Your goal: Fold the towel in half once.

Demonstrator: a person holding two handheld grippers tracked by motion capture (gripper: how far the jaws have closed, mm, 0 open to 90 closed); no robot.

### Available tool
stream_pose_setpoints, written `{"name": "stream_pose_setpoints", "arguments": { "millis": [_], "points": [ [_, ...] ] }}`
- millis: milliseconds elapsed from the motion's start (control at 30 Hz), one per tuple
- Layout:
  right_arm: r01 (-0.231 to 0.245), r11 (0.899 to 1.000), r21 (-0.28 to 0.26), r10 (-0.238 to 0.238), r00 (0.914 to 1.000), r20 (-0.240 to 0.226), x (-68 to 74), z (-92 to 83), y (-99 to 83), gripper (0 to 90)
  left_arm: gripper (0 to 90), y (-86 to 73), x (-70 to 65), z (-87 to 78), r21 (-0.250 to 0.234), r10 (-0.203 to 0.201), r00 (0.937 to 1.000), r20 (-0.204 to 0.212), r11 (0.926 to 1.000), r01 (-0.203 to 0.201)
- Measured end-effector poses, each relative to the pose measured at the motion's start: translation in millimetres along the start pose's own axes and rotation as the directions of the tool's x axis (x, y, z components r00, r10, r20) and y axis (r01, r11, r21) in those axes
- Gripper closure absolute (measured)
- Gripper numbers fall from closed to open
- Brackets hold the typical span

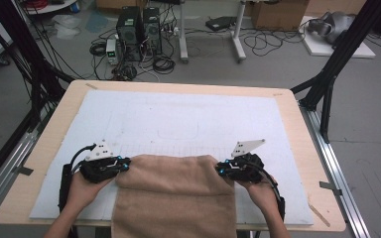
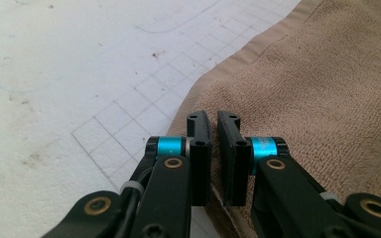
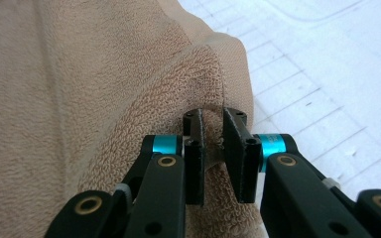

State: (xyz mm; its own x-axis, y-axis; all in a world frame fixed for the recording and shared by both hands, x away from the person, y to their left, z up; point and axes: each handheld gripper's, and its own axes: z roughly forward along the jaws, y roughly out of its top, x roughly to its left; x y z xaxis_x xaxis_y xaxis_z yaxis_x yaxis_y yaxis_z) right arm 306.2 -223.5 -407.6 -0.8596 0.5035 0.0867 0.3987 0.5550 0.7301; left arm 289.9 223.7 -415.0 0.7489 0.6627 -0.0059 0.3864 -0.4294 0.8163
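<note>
Two grippers at towel (image 1: 174, 191) corners on counter (image 1: 297, 148), left gripper (image 1: 124, 165) and right gripper (image 1: 220, 169) each pinching its edge.

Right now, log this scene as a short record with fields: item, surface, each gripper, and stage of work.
item: tan towel, far edge on the mat, near part hanging over the table's front edge
surface: white gridded mat on a wooden table
left gripper: shut on the towel's far-left corner
right gripper: shut on the towel's far-right corner, fabric bunched between the jaws
stage: both far corners pinched, towel not yet lifted or folded
</note>
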Motion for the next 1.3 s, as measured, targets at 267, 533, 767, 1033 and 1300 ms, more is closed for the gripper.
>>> {"name": "stream_pose_setpoints", "arguments": {
  "millis": [267,533,767,1033,1300],
  "points": [
    [-0.018,0.999,-0.033,0.018,0.9996,0.02,-4.3,-15.4,-2.2,80.9,83.8,0.9,-0.6,-3.4,-0.014,-0.008,1.0,0.002,0.9999,0.008],
    [0.021,0.998,-0.058,-0.02,0.9998,0.007,9.1,-32.5,-3.8,81.9,83.5,3.3,-11.4,-20.7,-0.058,0.015,0.9999,0.002,0.9982,-0.014],
    [0.091,0.992,-0.09,-0.09,0.9959,0.01,38.0,-62.6,-0.9,82.4,83.5,5.5,-31.8,-49.0,-0.112,0.057,0.9984,0.002,0.9921,-0.056],
    [0.15,0.98,-0.128,-0.155,0.9876,-0.027,83.4,-87.2,-18.0,81.6,81.6,-28.6,-71.9,-87.6,-0.135,0.117,0.9922,0.044,0.9847,-0.11],
    [0.139,0.983,-0.123,-0.142,0.9897,-0.018,86.5,-83.7,-18.7,71.7,70.7,-35.0,-71.0,-94.4,-0.138,0.105,0.9937,0.038,0.9854,-0.099]
  ]
}}
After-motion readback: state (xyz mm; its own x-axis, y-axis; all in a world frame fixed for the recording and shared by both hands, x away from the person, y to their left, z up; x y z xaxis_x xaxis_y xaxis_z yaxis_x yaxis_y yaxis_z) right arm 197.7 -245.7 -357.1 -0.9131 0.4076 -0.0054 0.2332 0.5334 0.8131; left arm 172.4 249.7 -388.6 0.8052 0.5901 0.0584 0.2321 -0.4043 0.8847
